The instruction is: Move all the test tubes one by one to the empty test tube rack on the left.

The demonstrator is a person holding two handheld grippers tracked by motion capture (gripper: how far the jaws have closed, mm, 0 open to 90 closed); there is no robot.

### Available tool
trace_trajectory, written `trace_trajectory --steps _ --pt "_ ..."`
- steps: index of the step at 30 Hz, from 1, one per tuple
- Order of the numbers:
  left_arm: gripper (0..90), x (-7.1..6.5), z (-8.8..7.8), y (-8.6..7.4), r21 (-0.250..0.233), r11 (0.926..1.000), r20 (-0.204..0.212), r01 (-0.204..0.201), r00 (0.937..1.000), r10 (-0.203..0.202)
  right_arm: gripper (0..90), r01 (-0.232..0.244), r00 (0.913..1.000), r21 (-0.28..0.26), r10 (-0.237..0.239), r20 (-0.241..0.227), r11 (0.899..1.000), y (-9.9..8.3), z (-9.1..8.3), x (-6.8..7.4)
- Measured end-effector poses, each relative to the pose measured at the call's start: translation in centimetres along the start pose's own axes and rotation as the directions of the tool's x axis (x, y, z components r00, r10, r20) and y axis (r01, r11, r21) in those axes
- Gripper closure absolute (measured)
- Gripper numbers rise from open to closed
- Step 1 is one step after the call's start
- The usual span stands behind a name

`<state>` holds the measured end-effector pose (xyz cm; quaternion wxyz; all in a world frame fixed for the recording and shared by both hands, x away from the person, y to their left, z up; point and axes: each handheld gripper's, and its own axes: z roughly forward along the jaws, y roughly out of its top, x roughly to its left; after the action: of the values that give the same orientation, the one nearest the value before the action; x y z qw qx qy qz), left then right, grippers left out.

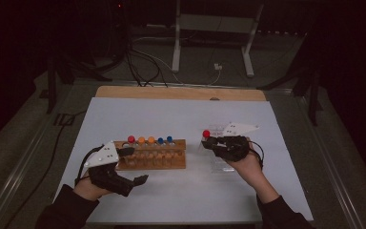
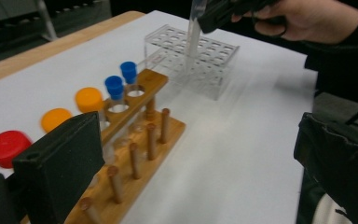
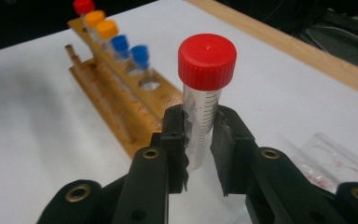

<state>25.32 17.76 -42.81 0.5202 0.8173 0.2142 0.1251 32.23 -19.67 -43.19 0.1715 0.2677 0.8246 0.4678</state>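
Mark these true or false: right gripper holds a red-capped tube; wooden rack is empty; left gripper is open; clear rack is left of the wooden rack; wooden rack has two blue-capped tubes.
1. The right gripper holds a red-capped tube. True.
2. The wooden rack is empty. False: it holds five capped tubes, one hole at the end free.
3. The left gripper is open. True: its jaws stand wide apart with nothing between them.
4. The clear rack is left of the wooden rack. False: in the high view it lies to the right, under the right gripper.
5. The wooden rack has two blue-capped tubes. True.
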Motion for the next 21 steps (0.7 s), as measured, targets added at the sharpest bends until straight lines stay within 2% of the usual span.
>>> trace_trajectory --steps 4,10,11,14,21 --pt "2.1 -0.2 0.5 0.2 0.003 1.0 0.007 0.001 1.0 -0.001 74.8 0.006 0.9998 0.009 -0.006 -0.019 1.0 -0.6 0.3 0.7" --pt "2.3 -0.5 1.4 0.6 0.01 0.9999 0.054 0.004 0.9985 -0.004 74.8 0.016 0.9987 0.013 -0.015 -0.049 1.0 -1.0 0.2 1.9" --pt "2.3 -0.6 1.7 0.7 0.016 0.9999 0.075 0.002 0.9972 -0.003 74.8 0.019 0.9982 0.013 -0.018 -0.058 1.0 -1.1 0.3 2.1" --pt "2.9 -0.8 2.5 0.9 0.024 0.9997 0.091 -0.01 0.9958 0.008 74.7 0.027 0.9973 0.022 -0.025 -0.069 0.999 -1.4 0.4 2.5" --pt "3.6 -1.6 3.9 1.8 0.02 0.9989 0.111 -0.042 0.993 0.04 74.8 0.034 0.9945 0.03 -0.031 -0.099 0.999 -2.0 0.3 3.4"
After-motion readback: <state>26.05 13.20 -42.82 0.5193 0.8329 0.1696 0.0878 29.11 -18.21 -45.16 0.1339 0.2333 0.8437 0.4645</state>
